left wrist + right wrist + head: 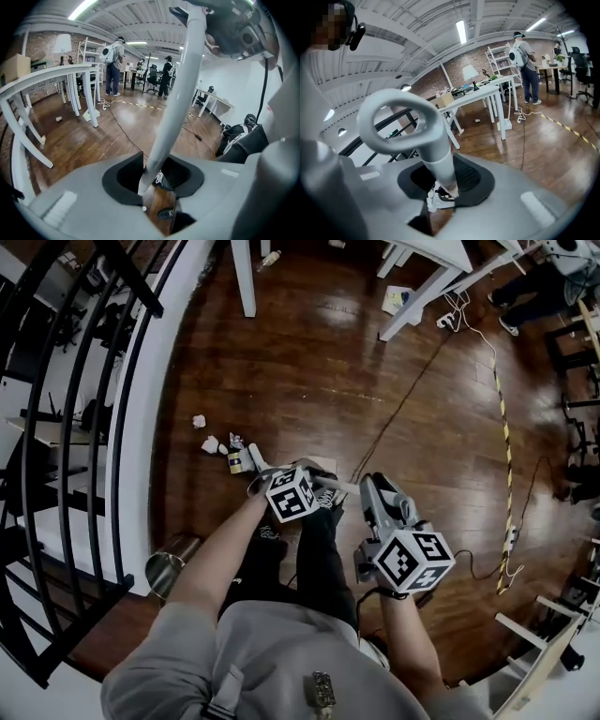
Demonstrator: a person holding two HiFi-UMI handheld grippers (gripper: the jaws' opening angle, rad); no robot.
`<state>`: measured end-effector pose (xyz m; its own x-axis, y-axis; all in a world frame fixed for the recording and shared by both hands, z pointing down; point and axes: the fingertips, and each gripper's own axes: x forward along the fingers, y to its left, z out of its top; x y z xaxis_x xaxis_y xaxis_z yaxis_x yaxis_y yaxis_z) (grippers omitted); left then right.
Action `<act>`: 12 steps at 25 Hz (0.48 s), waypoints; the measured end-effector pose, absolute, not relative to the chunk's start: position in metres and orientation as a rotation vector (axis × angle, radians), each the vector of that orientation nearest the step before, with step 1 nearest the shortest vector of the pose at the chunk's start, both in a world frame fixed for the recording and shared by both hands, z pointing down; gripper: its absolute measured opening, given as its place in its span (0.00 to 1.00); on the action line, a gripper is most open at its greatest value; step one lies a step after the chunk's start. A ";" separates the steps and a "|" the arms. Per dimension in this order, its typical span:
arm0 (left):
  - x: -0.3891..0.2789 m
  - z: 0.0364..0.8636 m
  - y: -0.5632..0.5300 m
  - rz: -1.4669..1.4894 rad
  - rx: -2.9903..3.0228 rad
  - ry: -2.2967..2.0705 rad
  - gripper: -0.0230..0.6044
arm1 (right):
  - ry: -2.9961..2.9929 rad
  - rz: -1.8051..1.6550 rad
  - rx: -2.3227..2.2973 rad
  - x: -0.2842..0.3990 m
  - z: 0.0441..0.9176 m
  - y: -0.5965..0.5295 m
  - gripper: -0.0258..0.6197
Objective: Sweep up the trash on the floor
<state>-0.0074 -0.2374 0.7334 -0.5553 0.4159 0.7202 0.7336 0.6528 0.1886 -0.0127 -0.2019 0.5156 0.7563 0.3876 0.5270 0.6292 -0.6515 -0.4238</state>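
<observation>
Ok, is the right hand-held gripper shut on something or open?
Shut on a grey loop-ended handle; in the right gripper view, the right hand-held gripper clamps its shaft.

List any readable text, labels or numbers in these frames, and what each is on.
Nothing legible.
White print on black trouser leg: too small.
White marks on dark item, left gripper view: blurred.
Left marker cube, right marker cube: square patterns only, no words.
</observation>
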 end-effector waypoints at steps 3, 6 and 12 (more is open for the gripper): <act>0.006 0.743 -0.243 -0.614 -0.862 -2.196 0.23 | -0.746 -0.507 -2.321 -0.010 0.528 -0.208 0.17; 0.025 0.750 -0.244 -0.607 -0.864 -2.166 0.24 | -0.718 -0.496 -2.327 0.005 0.534 -0.212 0.17; 0.073 0.754 -0.239 -0.622 -0.895 -2.114 0.23 | -0.655 -0.480 -2.341 0.050 0.539 -0.203 0.17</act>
